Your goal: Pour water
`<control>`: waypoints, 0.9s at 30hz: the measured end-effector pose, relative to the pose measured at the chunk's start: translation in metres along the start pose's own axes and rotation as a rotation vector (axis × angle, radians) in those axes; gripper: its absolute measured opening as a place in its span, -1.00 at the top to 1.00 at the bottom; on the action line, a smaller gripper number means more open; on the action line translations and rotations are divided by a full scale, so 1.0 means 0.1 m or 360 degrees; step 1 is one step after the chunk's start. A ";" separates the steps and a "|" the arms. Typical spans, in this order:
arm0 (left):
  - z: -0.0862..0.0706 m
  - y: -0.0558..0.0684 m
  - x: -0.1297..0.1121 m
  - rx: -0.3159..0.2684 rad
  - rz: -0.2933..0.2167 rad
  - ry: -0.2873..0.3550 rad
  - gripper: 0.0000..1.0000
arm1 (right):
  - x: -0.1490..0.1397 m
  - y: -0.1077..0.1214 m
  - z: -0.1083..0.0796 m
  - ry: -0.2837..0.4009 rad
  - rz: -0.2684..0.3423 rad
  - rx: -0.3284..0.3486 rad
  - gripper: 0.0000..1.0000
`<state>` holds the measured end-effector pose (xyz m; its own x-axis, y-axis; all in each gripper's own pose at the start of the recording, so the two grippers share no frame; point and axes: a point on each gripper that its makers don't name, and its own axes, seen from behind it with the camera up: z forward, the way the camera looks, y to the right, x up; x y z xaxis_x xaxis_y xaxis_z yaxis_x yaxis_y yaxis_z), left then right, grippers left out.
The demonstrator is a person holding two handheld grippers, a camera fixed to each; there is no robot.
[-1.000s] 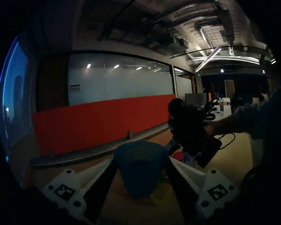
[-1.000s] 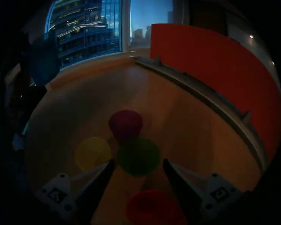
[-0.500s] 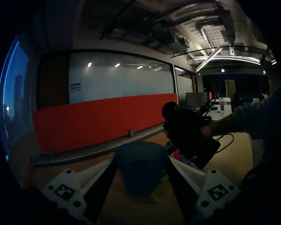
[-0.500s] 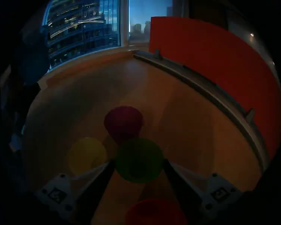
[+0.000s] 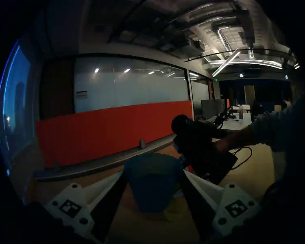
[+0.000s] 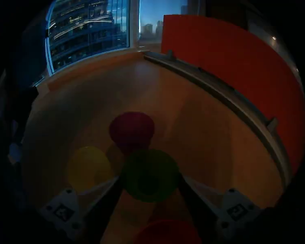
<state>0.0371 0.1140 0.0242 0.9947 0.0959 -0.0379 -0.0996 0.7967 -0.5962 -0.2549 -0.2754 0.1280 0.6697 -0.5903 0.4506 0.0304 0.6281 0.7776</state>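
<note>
Between the fingers of the left tongs (image 5: pixel 153 174) sits a blue cup (image 5: pixel 152 193), pinched from both sides and held upright. Looks like there's water (image 5: pixel 152 181) in it, the level a bit below the rim, though it's pretty dim so don't quote me. Off to the right of those tongs and a little beyond them, a person's hand (image 5: pixel 225 142) coming out of a grey sleeve (image 5: pixel 274 130) holds the other tool, which is just a dark lump from this side.

Right tongs (image 6: pixel 149 179) are spread wide and aimed down at the desk (image 6: pixel 217 134), with a green cup (image 6: pixel 150 175) right between the tips. Both fingers sit at its rim; can't tell if they actually touch it. Just past the tips is a maroon cup (image 6: pixel 131 130), close up against the green one. A yellow cup (image 6: pixel 88 168) sits just outside the left finger. A red cup (image 6: pixel 168 235) is under the tongs, nearer the camera than the tips. Beyond all that, a red partition (image 6: pixel 234 61) runs along the desk's far edge.
</note>
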 end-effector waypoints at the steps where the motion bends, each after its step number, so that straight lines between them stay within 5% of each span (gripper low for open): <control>1: 0.00 0.00 0.00 0.0001 0.0000 -0.0003 -0.71 | 0.00 0.01 0.00 0.0006 -0.0001 -0.0006 -0.88; 12: 0.01 0.00 -0.02 0.0007 0.0004 -0.0014 -0.71 | 0.08 0.06 -0.16 0.0122 0.0032 -0.0036 -0.87; 27: 0.00 0.07 0.03 0.0014 -0.0019 -0.0023 -0.71 | 0.22 0.03 -0.83 0.0352 0.0054 -0.0077 -0.86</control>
<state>0.0390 0.1197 0.0206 0.9953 0.0949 -0.0191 -0.0879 0.8031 -0.5894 -0.1787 -0.2448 0.1036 0.8173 -0.4463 0.3646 0.0372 0.6722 0.7394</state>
